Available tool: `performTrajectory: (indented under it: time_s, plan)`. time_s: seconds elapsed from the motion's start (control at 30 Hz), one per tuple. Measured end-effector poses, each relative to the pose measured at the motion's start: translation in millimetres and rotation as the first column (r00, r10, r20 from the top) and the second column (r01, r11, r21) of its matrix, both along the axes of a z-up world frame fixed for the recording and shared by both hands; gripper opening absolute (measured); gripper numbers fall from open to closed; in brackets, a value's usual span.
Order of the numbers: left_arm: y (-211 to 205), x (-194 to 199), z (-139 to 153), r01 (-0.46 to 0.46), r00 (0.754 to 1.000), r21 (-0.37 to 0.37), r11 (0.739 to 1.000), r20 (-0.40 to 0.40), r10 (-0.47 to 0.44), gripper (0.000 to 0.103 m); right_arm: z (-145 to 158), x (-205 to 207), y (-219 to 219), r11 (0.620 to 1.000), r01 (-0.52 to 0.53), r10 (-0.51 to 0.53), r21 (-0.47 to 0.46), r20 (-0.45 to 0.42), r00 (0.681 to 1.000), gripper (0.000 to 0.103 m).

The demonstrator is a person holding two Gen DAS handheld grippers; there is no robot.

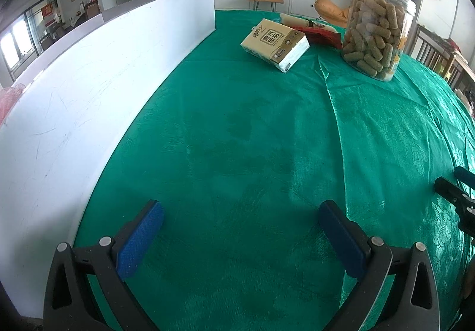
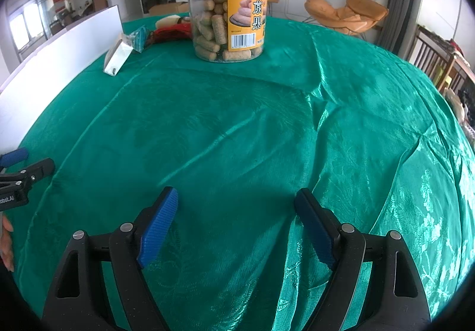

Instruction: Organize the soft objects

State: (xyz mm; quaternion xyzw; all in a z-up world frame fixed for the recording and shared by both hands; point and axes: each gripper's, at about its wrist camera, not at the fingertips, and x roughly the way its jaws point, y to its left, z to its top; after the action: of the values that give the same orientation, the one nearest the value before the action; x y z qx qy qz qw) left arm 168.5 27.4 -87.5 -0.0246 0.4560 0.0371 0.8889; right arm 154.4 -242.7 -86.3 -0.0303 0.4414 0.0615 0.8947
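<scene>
A white board [image 1: 89, 99] stands along the left edge of my green-covered bench [image 1: 237, 152]. My left claw [image 1: 240, 230] is released, over bare cloth. Far across lie the tissue pack [image 1: 274, 44], a red packet [image 1: 322, 35] behind it, then the snack jar [image 2: 227, 4]. My right claw [image 2: 236, 227] is released too, near side

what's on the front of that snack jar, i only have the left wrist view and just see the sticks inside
Observer: The snack jar carries an orange label with a barcode, facing the right gripper.
Operator: is the right one holding anything
Observer: No, its jaws are open over bare tablecloth.
Operator: anything behind the tissue pack
Observer: A small teal packet lies just behind the tissue pack.
</scene>
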Motion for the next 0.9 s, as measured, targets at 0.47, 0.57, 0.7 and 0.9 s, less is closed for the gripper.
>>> performTrajectory:
  time_s: [0.47,0.57,0.7,0.9]
  plan:
    - [11.3,-6.2,2.9,-0.024,1.0,-0.003,1.0,-0.001,0.024,0.103,3.7,6.4,5.9,1.0,0.006,-0.006,0.004,-0.042,0.999,0.086]
    - [11.2,-6.5,2.9,-0.024,1.0,-0.003,1.0,-0.001,0.024,0.103,23.5,19.3,32.5,0.996,-0.085,0.084,0.016,0.016,0.996,0.086]
    - [11.4,-6.3,2.9,-0.023,1.0,-0.004,1.0,-0.001,0.023,0.103,48.5,65.0,85.4,0.978,-0.206,0.207,-0.021,0.055,0.977,0.085]
    - [11.3,-5.9,2.8,-0.023,1.0,-0.004,1.0,-0.001,0.023,0.103,75.3,167.5,154.7,0.958,-0.283,0.283,0.054,0.014,0.959,0.085]
